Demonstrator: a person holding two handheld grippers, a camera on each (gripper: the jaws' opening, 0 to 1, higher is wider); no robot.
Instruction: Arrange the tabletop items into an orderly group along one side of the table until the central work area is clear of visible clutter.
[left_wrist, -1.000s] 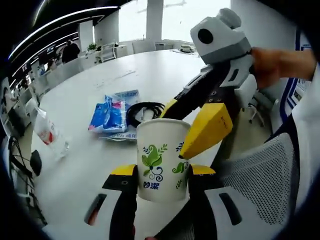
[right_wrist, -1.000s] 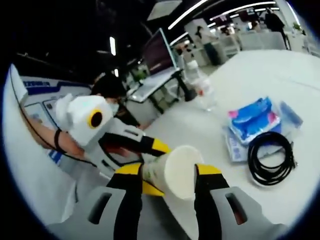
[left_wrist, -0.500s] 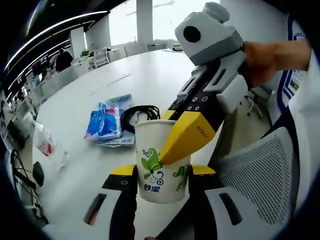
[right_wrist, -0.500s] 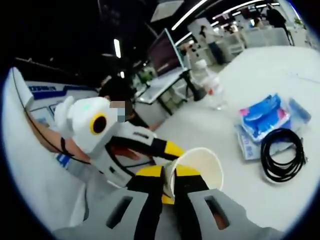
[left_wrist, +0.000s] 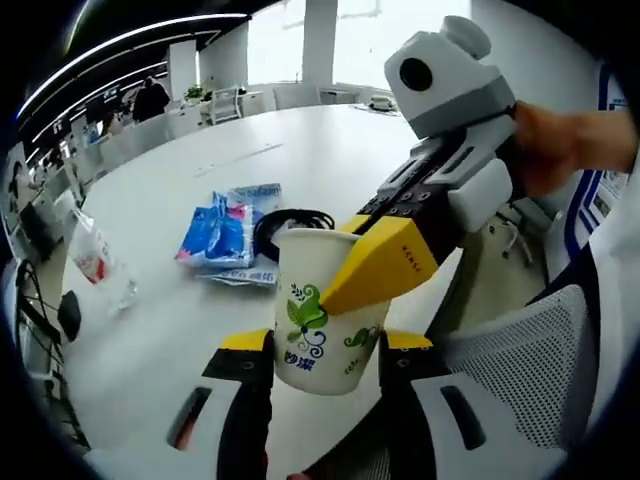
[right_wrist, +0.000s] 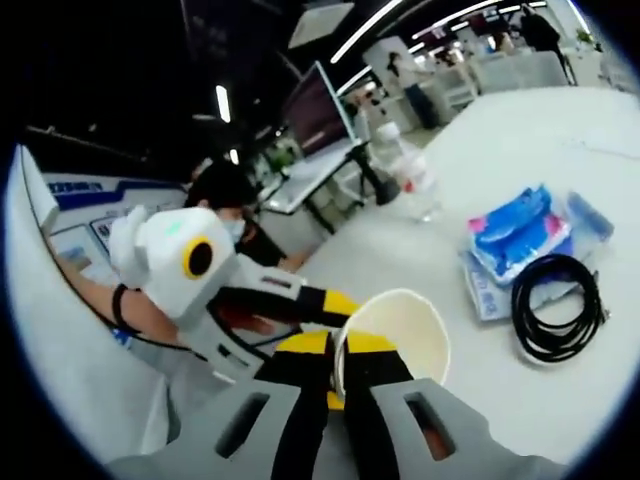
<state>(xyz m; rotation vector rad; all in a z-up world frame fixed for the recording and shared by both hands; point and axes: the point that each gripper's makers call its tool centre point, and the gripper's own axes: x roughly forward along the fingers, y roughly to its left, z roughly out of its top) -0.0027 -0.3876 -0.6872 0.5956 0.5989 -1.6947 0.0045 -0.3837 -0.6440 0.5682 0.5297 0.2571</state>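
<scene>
Paper cup held by two hand-held grippers above the white worktop edge.
Left hand-held gripper clamps the printed paper cup by its sides; right hand-held gripper pinches its rim, one jaw inside. Beyond lie a blue tissue pack, a coiled black cable beside it, and a plastic bottle further left.

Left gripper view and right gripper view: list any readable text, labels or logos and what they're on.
Paper cup: blue characters under the green leaf print, roughly "妙洁"; not sharp enough to be sure.
Right gripper: small dark print on its yellow jaw, too small to read.
Blue tissue packs: white print, blurred.
Water bottle: red label, text unreadable.
Blue and white wall panel: lettering too blurred to read.
</scene>
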